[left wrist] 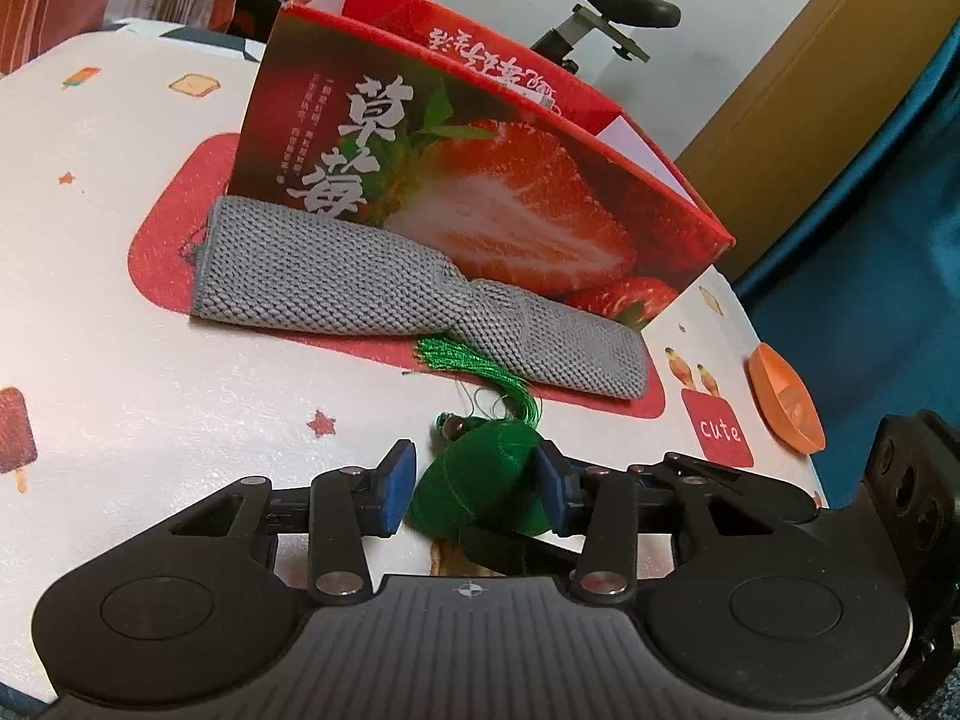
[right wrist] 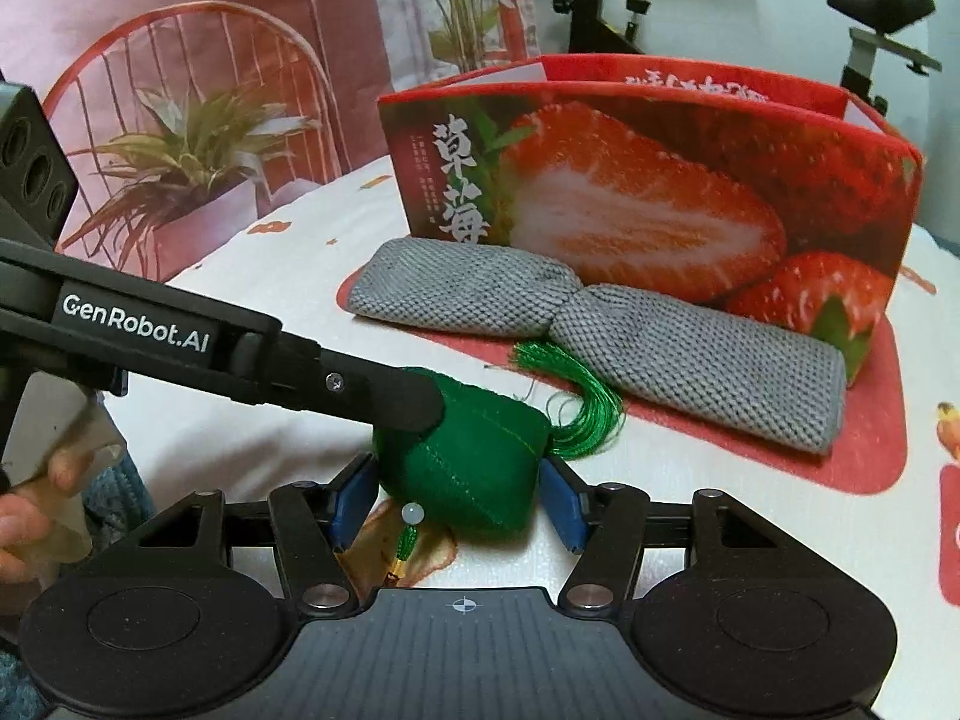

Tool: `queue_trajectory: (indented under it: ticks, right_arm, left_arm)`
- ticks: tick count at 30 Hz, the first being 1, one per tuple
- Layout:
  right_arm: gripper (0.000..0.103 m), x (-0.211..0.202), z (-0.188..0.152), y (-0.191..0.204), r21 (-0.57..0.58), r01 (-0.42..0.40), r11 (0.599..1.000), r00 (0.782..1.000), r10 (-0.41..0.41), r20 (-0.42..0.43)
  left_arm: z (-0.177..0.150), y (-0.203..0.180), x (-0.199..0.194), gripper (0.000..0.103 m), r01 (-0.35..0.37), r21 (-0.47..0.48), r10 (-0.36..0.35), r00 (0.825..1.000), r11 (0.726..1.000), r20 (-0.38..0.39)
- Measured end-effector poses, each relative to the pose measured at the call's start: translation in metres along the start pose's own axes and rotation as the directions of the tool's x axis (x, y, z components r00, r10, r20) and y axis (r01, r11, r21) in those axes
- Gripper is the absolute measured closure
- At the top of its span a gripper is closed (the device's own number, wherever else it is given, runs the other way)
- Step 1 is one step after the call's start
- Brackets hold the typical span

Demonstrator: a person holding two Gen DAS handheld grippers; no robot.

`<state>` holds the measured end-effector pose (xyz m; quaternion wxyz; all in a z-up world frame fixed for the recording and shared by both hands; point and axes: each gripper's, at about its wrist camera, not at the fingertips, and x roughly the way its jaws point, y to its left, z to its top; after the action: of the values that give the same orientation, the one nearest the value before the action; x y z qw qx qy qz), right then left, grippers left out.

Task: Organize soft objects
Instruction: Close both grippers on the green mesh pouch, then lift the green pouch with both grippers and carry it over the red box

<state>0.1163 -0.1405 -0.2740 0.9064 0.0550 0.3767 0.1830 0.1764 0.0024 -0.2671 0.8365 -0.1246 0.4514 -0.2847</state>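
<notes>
Green satin pouch [left wrist: 480, 492], stuffed and shaped like a little dumpling, sits on the tabletop [left wrist: 150, 360] near its front edge. Its tassel [left wrist: 480, 372] trails away from the grippers toward the box, so the long axis runs from the front edge back to the strawberry box; a short cord with a pale bead [right wrist: 413, 514] comes out of the near end in the right wrist view.

Both grippers have it between their blue pads. The left gripper [left wrist: 477, 495] is partly closed around it: the pad [left wrist: 549, 480] on one side presses into the fabric, while the other pad seems to stand just off it, so I cannot tell whether it really grips. The right gripper [right wrist: 459, 495] is about half closed, both pads against the pouch's sides.

Just beyond the tassel lies a grey knitted piece [left wrist: 384, 288], pinched in the middle like a bow, stretched crosswise along the foot of the red strawberry box [left wrist: 510, 198], touching it. The box stands upright and open at the top, near the table's far edge.

An orange dish [left wrist: 783, 396] hangs at the table's right edge in the left view. To the left of the pouch the printed cloth lies bare right out to the rim.
</notes>
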Motion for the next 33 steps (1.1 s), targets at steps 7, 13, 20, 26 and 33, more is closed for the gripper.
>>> queue_trajectory:
  ticks: [7, 13, 20, 26, 33]
  right_arm:
    - [0.052, -0.002, 0.0, -0.002, 0.016, -0.004, 1.0, 1.0, 0.004, 0.0]
    - [0.054, -0.005, 0.002, 0.006, -0.005, 0.015, 1.0, 1.0, -0.015, 0.005]
    - [0.054, -0.019, 0.016, 0.011, -0.052, 0.027, 0.998, 0.998, -0.024, 0.063]
    - [0.054, -0.045, 0.055, 0.012, -0.101, 0.028, 0.995, 0.986, -0.011, 0.167]
    - [0.054, -0.075, 0.109, 0.012, -0.183, 0.08, 0.98, 0.956, -0.023, 0.291]
  left_arm:
    - [-0.001, 0.003, 0.003, 0.056, 0.028, -0.015, -0.028, 0.999, 0.999, -0.015]
    - [-0.001, -0.002, 0.002, 0.057, 0.046, 0.008, -0.046, 0.999, 0.999, -0.011]
    - [0.018, -0.014, -0.02, 0.057, 0.071, 0.054, -0.075, 0.995, 0.996, 0.062]
    - [0.05, -0.039, -0.052, 0.057, 0.063, 0.147, -0.089, 0.981, 0.987, 0.172]
    - [0.099, -0.067, -0.076, 0.057, 0.063, 0.203, -0.121, 0.951, 0.977, 0.285]
